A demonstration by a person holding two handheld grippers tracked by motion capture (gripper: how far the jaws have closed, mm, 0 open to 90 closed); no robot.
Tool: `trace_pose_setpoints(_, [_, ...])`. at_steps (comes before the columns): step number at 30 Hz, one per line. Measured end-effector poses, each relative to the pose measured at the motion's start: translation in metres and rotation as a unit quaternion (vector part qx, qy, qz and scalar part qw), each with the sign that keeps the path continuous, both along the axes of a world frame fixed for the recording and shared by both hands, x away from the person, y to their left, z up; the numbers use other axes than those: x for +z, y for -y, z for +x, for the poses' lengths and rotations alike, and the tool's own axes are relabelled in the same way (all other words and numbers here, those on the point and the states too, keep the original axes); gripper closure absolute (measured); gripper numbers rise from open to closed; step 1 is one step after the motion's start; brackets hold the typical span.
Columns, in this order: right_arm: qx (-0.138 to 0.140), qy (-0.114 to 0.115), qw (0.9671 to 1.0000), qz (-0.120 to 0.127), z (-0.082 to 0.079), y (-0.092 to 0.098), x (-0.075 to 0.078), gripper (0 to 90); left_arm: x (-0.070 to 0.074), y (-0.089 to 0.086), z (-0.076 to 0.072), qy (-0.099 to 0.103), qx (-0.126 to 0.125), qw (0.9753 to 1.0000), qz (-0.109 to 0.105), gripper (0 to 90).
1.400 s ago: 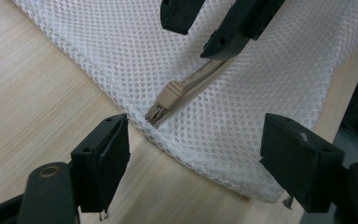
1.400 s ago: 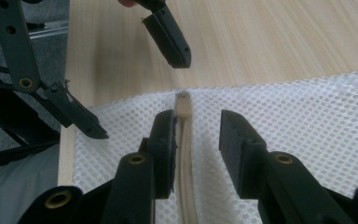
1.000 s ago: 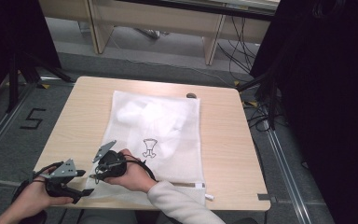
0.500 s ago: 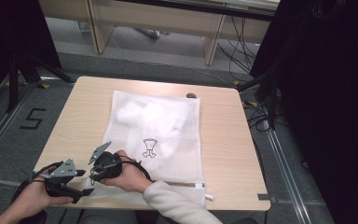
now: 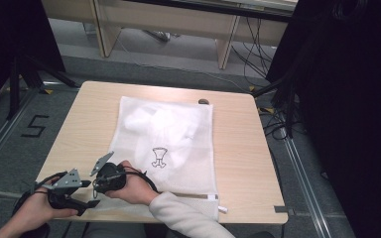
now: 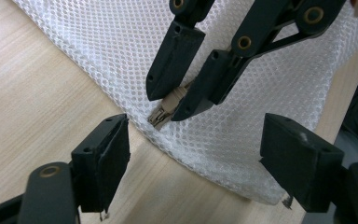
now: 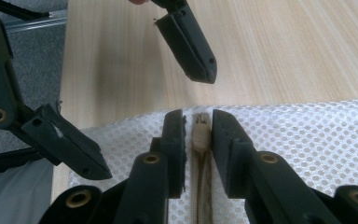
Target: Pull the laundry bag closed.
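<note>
Starting at the near left corner of the wooden table (image 5: 79,124): left gripper (image 5: 95,194), held low in the person's left hand, jaws spread wide and holding nothing; in the left gripper view they stand either side of the bag's corner without touching it. Next, right gripper (image 5: 102,171), reached across from the right hand (image 5: 131,188), jaws nearly closed around the beige zipper pull (image 6: 168,108) at the corner of the white mesh laundry bag (image 5: 173,148); the right gripper view shows the pull (image 7: 200,133) sitting between the two pads, which are close beside it, though firm contact cannot be confirmed. Bag lies flat on the table, white garment inside, small black printed mark (image 5: 159,157) on its face, zipper track running along the near edge toward the right corner. Status, as judged: slider reached and about pinched; travel along the track and any steadying grip by the left gripper appear outstanding.
</note>
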State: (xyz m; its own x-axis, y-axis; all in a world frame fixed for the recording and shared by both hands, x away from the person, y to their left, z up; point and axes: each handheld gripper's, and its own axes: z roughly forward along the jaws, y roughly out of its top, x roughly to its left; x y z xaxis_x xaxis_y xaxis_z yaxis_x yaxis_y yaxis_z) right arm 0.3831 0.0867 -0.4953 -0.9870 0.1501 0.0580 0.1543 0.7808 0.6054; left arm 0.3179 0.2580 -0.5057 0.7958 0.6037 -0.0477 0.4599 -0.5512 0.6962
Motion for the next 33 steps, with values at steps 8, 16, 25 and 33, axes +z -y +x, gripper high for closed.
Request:
trace_pose_setpoints(8, [-0.012, -0.009, 0.9999, 0.000, 0.001, 0.001, 0.000, 81.1, 0.000, 0.000, 0.000, 0.000, 0.001, 1.0000, -0.001, 23.5])
trace_pose_setpoints(16, [-0.016, -0.012, 0.9998, 0.000, 0.001, 0.003, 0.007, 81.6, 0.001, 0.001, 0.000, 0.000, 0.002, 1.0000, -0.005, 23.9])
trace_pose_setpoints(25, [-0.011, -0.001, 0.9999, 0.006, 0.002, 0.005, 0.016, 81.7, 0.002, 0.002, 0.001, -0.001, 0.005, 0.9999, -0.016, 26.6])
trace_pose_setpoints(33, [-0.013, -0.004, 0.9998, 0.016, 0.001, 0.008, 0.022, 81.7, 0.003, 0.004, 0.002, 0.000, 0.021, 0.9988, -0.043, 31.6])
